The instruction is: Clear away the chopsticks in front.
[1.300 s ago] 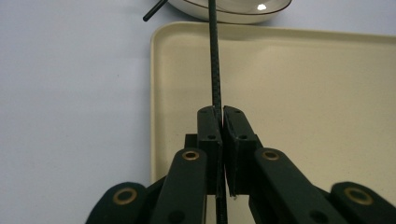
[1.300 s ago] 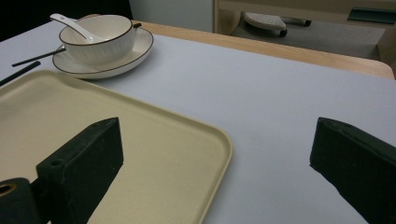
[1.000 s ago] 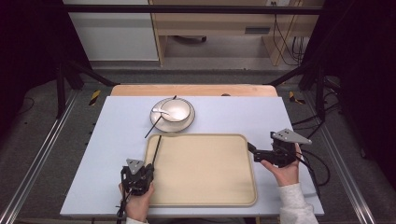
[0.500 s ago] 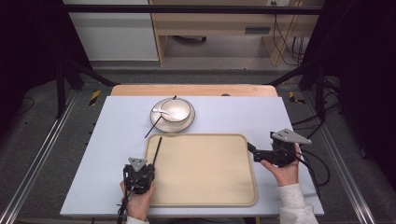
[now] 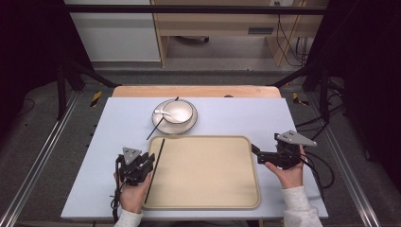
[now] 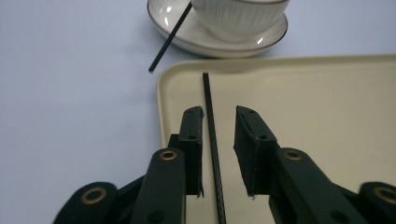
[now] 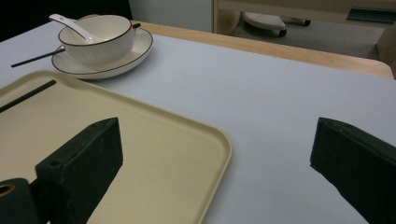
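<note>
Left gripper jaws have just been opening, chopstick lying loose between them on the tray: placed; right gripper gapes wide, empty.

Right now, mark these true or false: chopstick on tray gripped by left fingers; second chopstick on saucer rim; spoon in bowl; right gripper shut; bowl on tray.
1. The left gripper clamps the thin black chopstick lying in the beige plastic tray. False: its fingers have just been opening, and the stick lies free between them.
2. A second black chopstick leans on the white saucer. True.
3. A white spoon sits in the white ribbed bowl. True.
4. The right gripper is shut. False: open wide.
5. The bowl stands in the tray. False: on the saucer, beyond the tray.
</note>
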Demonstrator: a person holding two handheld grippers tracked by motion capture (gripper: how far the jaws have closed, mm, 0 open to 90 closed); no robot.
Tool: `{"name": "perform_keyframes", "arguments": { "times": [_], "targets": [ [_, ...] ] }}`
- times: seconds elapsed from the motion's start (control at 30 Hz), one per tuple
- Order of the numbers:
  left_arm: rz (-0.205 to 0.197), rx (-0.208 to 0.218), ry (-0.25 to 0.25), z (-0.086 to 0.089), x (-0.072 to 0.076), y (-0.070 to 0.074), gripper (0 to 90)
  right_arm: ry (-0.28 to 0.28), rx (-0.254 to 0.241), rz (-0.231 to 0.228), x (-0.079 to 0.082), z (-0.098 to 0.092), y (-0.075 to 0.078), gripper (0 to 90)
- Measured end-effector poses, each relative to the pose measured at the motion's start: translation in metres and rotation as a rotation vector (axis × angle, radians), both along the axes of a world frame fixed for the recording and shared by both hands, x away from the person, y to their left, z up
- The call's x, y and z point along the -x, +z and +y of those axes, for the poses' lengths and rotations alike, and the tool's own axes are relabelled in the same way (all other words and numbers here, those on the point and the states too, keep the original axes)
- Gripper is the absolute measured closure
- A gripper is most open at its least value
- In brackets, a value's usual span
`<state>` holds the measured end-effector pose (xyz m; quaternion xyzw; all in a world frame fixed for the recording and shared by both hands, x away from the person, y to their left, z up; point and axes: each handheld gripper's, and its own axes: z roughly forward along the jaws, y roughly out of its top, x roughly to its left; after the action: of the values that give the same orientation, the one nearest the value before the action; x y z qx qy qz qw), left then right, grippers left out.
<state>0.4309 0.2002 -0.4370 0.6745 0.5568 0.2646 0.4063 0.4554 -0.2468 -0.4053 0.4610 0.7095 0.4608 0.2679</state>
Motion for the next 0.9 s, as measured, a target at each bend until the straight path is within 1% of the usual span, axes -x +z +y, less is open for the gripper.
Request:
{"name": "perform_keyframes", "arguments": {
  "times": [0.03,0.07,0.1,0.13,0.17,0.2,0.23,0.27,0.3,0.33,0.37,0.4,0.47,0.5,0.53,0.57,0.6,0.63,0.67,0.7,0.77,0.83,0.87,0.9],
  "targets": [
    [-0.020,0.003,-0.019,0.005,-0.005,0.006,67.5,-0.002,-0.002,-0.001,0.000,0.000,0.000,2.7],
    [-0.020,0.003,-0.019,0.005,-0.005,0.006,66.5,-0.003,-0.002,-0.001,0.000,0.000,0.000,2.7],
    [-0.029,0.002,-0.020,0.006,-0.008,0.009,66.5,-0.003,-0.002,-0.001,0.000,0.000,0.000,2.7],
    [-0.040,-0.001,-0.043,0.008,-0.012,0.013,63.6,-0.003,0.000,-0.001,0.000,0.000,0.000,2.7],
    [-0.046,0.004,-0.052,0.009,-0.015,0.014,63.6,-0.003,0.000,-0.001,0.000,0.000,0.000,2.7],
    [-0.045,-0.009,-0.062,0.011,-0.020,0.017,62.0,-0.003,0.001,-0.001,0.000,0.000,0.000,2.7],
    [-0.051,-0.001,-0.082,0.013,-0.024,0.020,59.3,-0.002,-0.001,0.000,0.000,0.000,0.000,2.7],
    [-0.047,0.002,-0.097,0.014,-0.028,0.022,56.4,0.000,0.000,0.000,0.000,0.000,0.000,2.7],
    [-0.046,-0.011,-0.100,0.015,-0.032,0.024,55.4,0.000,0.001,0.001,0.000,0.000,0.000,2.6],
    [-0.051,-0.012,-0.118,0.018,-0.039,0.027,53.3,-0.001,0.003,0.002,-0.001,0.000,0.000,2.6],
    [-0.051,-0.012,-0.118,0.018,-0.039,0.027,51.8,-0.001,0.003,0.002,-0.001,0.000,0.000,2.6],
    [-0.046,-0.020,-0.124,0.020,-0.044,0.029,51.8,-0.001,0.003,0.002,0.000,0.000,0.000,2.6],
    [-0.071,-0.051,-0.142,0.021,-0.051,0.031,49.2,0.001,0.001,-0.001,0.000,0.000,0.000,2.5],
    [-0.063,-0.034,-0.189,0.023,-0.058,0.031,46.3,-0.001,0.001,-0.003,-0.001,0.000,0.000,2.6],
    [-0.063,-0.034,-0.189,0.023,-0.058,0.031,45.2,-0.002,0.002,-0.003,-0.001,0.000,0.000,2.6],
    [-0.063,-0.032,-0.194,0.025,-0.062,0.031,45.2,-0.002,0.002,-0.003,-0.001,0.000,0.000,2.6],
    [-0.065,-0.046,-0.191,0.026,-0.066,0.031,43.3,0.000,0.002,-0.002,-0.001,0.000,0.000,2.6],
    [-0.066,-0.042,-0.210,0.027,-0.069,0.030,42.3,0.001,0.001,-0.001,-0.001,0.000,0.000,2.6],
    [-0.059,-0.051,-0.212,0.028,-0.073,0.030,41.1,0.000,0.000,0.000,-0.001,0.000,0.000,2.6],
    [-0.053,-0.078,-0.203,0.028,-0.075,0.030,39.5,-0.001,0.004,0.000,-0.001,0.000,0.000,2.6],
    [-0.052,-0.094,-0.213,0.031,-0.080,0.031,38.7,-0.003,0.005,-0.001,-0.001,0.000,0.000,2.7],
    [-0.055,-0.105,-0.213,0.033,-0.085,0.031,38.2,-0.003,0.007,-0.002,-0.001,0.000,-0.001,2.7],
    [-0.047,-0.116,-0.224,0.034,-0.088,0.032,37.7,-0.004,0.007,-0.001,-0.001,0.000,-0.001,2.7],
    [-0.049,-0.109,-0.228,0.035,-0.091,0.031,36.6,-0.007,0.010,0.001,-0.002,0.001,-0.001,2.7]
  ]
}}
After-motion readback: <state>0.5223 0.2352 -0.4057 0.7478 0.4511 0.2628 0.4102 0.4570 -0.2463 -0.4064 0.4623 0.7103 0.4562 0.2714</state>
